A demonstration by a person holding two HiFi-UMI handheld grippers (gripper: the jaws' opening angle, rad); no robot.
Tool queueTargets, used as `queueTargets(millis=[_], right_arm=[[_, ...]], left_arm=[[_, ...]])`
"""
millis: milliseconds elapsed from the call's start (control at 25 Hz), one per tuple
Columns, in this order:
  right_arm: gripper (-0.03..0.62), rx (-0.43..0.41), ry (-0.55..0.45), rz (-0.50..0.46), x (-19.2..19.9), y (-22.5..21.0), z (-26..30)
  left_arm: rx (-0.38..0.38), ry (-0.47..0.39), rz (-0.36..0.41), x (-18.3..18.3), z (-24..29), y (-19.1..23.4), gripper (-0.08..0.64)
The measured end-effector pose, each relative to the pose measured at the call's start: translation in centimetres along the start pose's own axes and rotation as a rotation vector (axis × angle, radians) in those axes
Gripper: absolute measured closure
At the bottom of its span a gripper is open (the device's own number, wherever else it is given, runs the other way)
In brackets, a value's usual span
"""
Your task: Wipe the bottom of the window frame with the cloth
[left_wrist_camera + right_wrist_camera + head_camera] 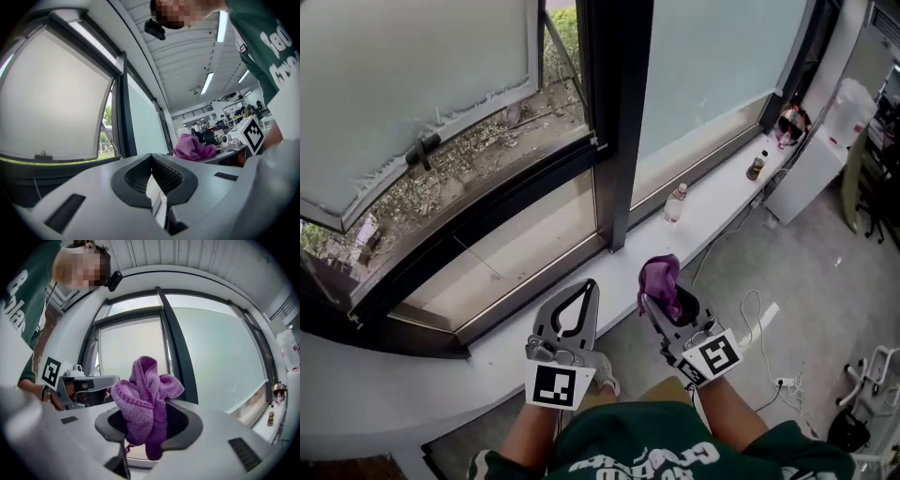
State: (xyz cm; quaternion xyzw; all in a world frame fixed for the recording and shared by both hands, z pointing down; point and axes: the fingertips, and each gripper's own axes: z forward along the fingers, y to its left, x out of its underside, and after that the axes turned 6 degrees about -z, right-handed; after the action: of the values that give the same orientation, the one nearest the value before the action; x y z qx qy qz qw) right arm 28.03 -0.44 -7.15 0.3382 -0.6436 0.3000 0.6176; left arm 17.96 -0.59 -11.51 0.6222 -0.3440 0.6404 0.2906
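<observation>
Cloth (pixel 145 399) bunched in my clenched right tool (pixel 147 423); left tool (pixel 152 180) closed, empty. Dragging along window frame (pixel 534 272) may pull it loose.

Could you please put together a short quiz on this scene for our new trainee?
1. Multiple choice: which gripper holds the purple cloth? A) the left B) the right C) neither
2. True or false: the left gripper has its jaws together with nothing between them.
3. Short answer: in the head view, how many bottles stand on the white sill?

Key
1. B: the right gripper is clamped on the cloth.
2. True.
3. Two: a clear bottle and a dark bottle.
</observation>
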Motion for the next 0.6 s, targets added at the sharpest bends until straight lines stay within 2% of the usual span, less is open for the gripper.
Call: queueTargets(millis=[80,120,240,360,440,600], right_arm=[[0.426,0.008,0.005,0.003,0.5,-0.9,2.5],[0.426,0.007,0.012,0.011,0.9,-1.2,3.5],[0.426,0.000,0.056,0.039,2.4,-1.6,5.4],[0.426,-0.008,0.099,0.059,4.2,-1.9,7.2],[0.426,-0.023,0.122,0.049,5.3,-2.1,8.5],[0.426,-0.050,0.173,0.035,8.8,-3.0,11.1]], left_arm=[[0.007,0.013,-0.081,1.3,1.5,2.5,0.557],[0.008,0.013,-0.093,1.7,2.0,3.5,0.557],[-0.005,0.020,-0.092,2.9,3.1,5.6,0.557],[-0.017,0.079,-0.085,5.1,4.3,6.8,0.557],[-0.027,0.131,-0.106,7.0,5.3,7.5,0.557],[-0.036,0.171,-0.152,10.5,7.5,8.8,0.557]])
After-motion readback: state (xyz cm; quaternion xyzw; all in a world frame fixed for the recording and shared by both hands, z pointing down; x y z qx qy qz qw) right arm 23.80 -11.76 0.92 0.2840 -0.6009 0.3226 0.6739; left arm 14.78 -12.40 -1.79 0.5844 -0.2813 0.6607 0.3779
